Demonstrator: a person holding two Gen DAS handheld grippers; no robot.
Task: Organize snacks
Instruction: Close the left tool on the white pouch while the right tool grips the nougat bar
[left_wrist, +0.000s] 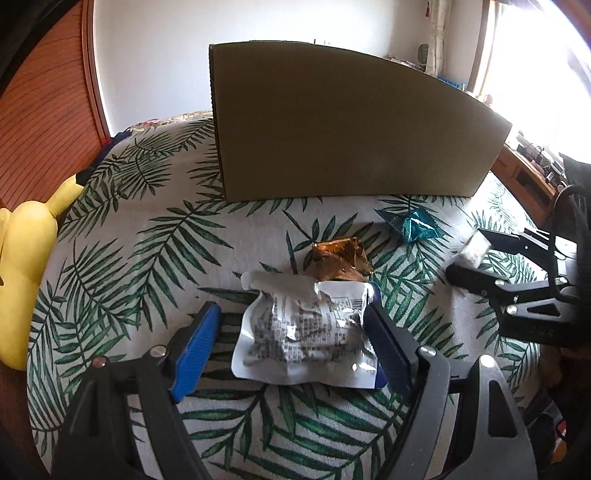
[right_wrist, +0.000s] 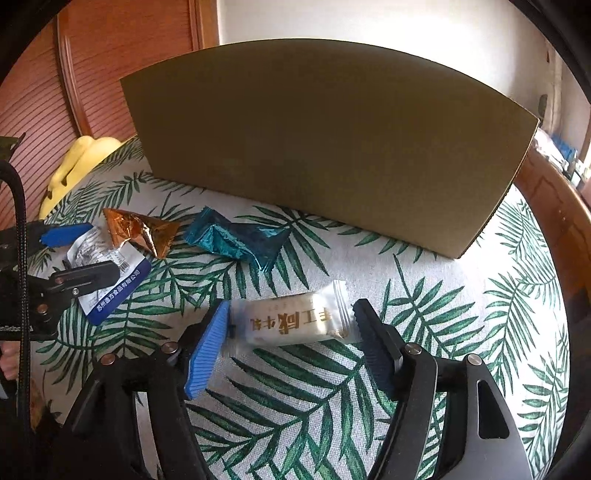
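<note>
A silver-and-blue snack packet (left_wrist: 306, 332) lies on the leaf-print cloth between the fingers of my left gripper (left_wrist: 295, 332), which is open around it; the right finger touches its edge. It also shows in the right wrist view (right_wrist: 107, 266). My right gripper (right_wrist: 291, 328) has its jaws at both ends of a white nougat bar (right_wrist: 295, 321), seemingly closed on it; it shows in the left wrist view (left_wrist: 474, 251). A gold foil snack (left_wrist: 340, 260) (right_wrist: 140, 229) and a teal foil snack (left_wrist: 412, 225) (right_wrist: 236, 240) lie in front of a cardboard box (left_wrist: 351, 125) (right_wrist: 325, 140).
A yellow plush toy (left_wrist: 26, 266) (right_wrist: 81, 158) lies at the left edge of the cloth. Wooden slatted doors (right_wrist: 110, 48) stand behind on the left. A wooden rim (right_wrist: 554, 206) bounds the right side.
</note>
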